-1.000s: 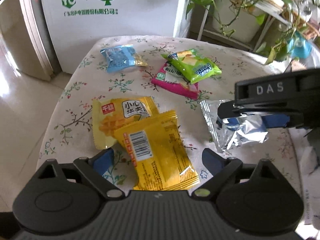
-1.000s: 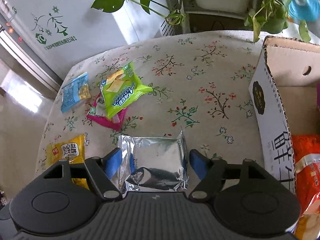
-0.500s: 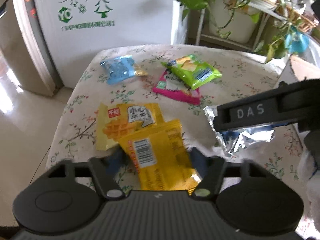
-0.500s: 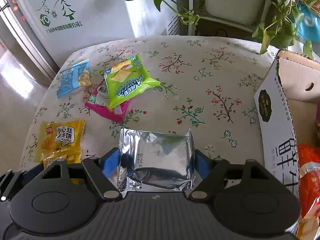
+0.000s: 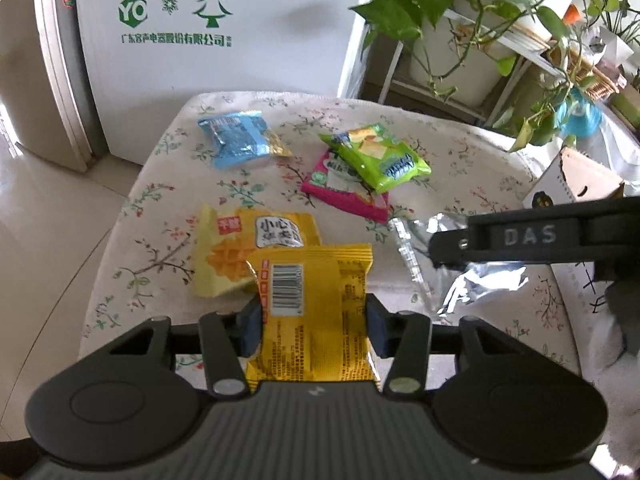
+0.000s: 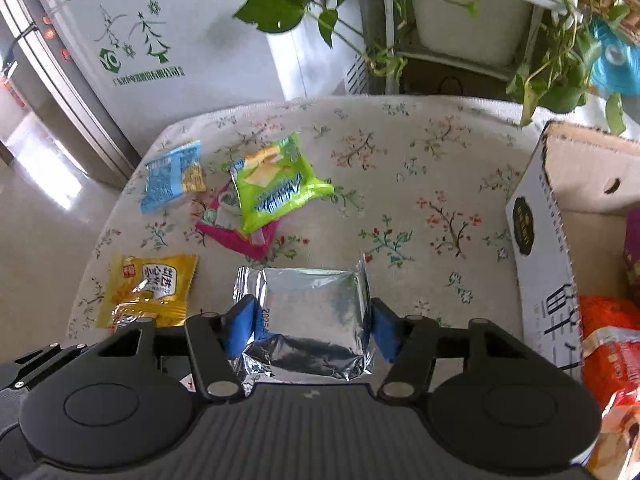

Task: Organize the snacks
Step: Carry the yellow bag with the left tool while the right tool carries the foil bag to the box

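Note:
My left gripper [image 5: 315, 322] is shut on a yellow packet [image 5: 316, 280] that shows its barcode side, its pads pressing both long edges. A second yellow waffle packet [image 5: 256, 240] lies partly under it. My right gripper [image 6: 312, 326] straddles a silver foil packet [image 6: 312, 304]; its jaws are closing and the blue pads [image 6: 240, 322] touch the packet's sides. From the left wrist view the right gripper [image 5: 520, 236] shows side-on above the foil packet [image 5: 472, 280]. Farther back lie a blue packet [image 5: 240, 142] and a green packet [image 5: 380, 156] on a pink one [image 5: 344, 196].
A floral cloth covers the table [image 6: 400, 184]. An open cardboard box [image 6: 548, 240] at the right edge holds orange packets [image 6: 608, 328]. A white fridge [image 5: 224, 32] and potted plants [image 5: 460, 20] stand behind the table. Tiled floor lies to the left.
The left jaws have gone from wide apart to shut on the barcode packet. The right jaws have narrowed onto the silver packet's sides. Both hands have stayed roughly in place.

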Motion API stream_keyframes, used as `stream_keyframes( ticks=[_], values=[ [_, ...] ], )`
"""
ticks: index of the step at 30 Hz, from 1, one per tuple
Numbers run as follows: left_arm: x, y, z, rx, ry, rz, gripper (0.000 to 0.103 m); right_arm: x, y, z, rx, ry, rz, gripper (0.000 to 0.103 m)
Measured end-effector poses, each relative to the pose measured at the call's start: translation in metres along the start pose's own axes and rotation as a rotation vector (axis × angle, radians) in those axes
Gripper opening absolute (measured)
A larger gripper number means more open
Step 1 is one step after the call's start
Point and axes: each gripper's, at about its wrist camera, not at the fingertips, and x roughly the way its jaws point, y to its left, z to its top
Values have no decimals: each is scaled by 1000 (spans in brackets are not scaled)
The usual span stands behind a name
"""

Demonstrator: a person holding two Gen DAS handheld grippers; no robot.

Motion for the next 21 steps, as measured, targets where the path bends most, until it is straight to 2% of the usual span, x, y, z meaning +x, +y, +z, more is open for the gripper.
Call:
stream_keyframes(
  ticks=[12,21],
  values=[
    [-15,11,5,-52,-28,-15,49,-27,8,-2,-5,-57,23,67],
    [-27,12,11,-63,-88,-8,49,-59,4,-9,21,-123,21,67]
  ],
)
